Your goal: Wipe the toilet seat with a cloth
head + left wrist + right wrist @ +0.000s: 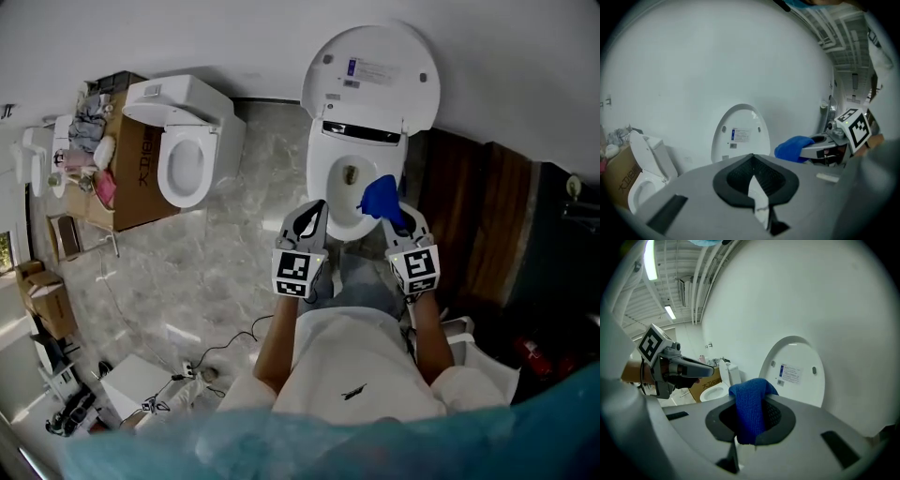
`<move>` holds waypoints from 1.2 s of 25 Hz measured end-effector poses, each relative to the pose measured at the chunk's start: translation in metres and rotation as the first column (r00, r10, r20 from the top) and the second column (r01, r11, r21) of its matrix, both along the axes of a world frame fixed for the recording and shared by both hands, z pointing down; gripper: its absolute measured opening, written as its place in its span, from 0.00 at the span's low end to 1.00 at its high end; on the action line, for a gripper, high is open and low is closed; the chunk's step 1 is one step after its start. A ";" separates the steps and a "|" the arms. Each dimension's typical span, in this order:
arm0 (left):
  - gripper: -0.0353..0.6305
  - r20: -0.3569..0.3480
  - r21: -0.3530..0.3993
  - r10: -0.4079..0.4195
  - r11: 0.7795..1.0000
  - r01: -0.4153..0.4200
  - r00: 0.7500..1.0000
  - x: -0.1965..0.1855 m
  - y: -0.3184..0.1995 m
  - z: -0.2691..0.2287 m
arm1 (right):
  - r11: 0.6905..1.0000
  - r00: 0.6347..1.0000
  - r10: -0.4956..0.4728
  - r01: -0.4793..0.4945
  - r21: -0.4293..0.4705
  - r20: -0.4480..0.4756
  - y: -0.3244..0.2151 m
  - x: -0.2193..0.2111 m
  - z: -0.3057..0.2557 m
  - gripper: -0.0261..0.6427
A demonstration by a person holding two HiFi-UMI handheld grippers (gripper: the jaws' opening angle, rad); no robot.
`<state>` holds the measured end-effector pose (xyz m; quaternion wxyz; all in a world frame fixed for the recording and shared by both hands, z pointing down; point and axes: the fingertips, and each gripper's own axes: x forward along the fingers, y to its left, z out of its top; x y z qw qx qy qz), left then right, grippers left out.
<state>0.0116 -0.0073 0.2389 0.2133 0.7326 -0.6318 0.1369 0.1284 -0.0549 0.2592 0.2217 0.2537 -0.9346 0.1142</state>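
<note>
- Head view: the person stands over the toilet (328, 141), both forearms reaching forward and down, elbows close to the body, and the two tools held side by side at about the same height.
- Left gripper (307, 217): held level with its partner, its marker cube (299, 273) facing the camera. In the left gripper view the jaws are drawn together to a thin slit and nothing sits between them.
- Right gripper (401, 220): clamped on the blue cloth (380, 196). The cloth bunches out beyond the jaw tips and sits over the front right part of the toilet seat (322, 169); contact with the rim cannot be judged.
- Right gripper view: the cloth (749, 406) fills the gap between the jaws, folded over them and hanging down the middle. The raised lid (794, 373) stands straight ahead of this tool, and the left gripper (679, 365) lies off to its left, pointing the same way.
- Left gripper view: the lid (740, 133) rises ahead of the tool, and the cloth (793, 147) shows to its right, at the tip of the right gripper (820, 145).
- Second toilet (183, 150): well to the left of both tools, beside a cardboard box (136, 183).
</note>
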 end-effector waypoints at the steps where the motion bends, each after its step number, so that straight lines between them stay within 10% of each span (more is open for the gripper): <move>1: 0.07 0.004 -0.009 -0.004 1.000 0.004 1.000 -0.005 -0.002 0.008 | 1.000 1.000 -0.007 0.007 -0.005 -0.003 -0.002 -0.006 0.006 0.08; 30: 0.07 -0.094 -0.198 0.000 0.980 -0.019 0.996 -0.098 -0.035 0.281 | 0.995 0.971 -0.064 0.044 -0.088 -0.230 -0.043 -0.119 0.268 0.08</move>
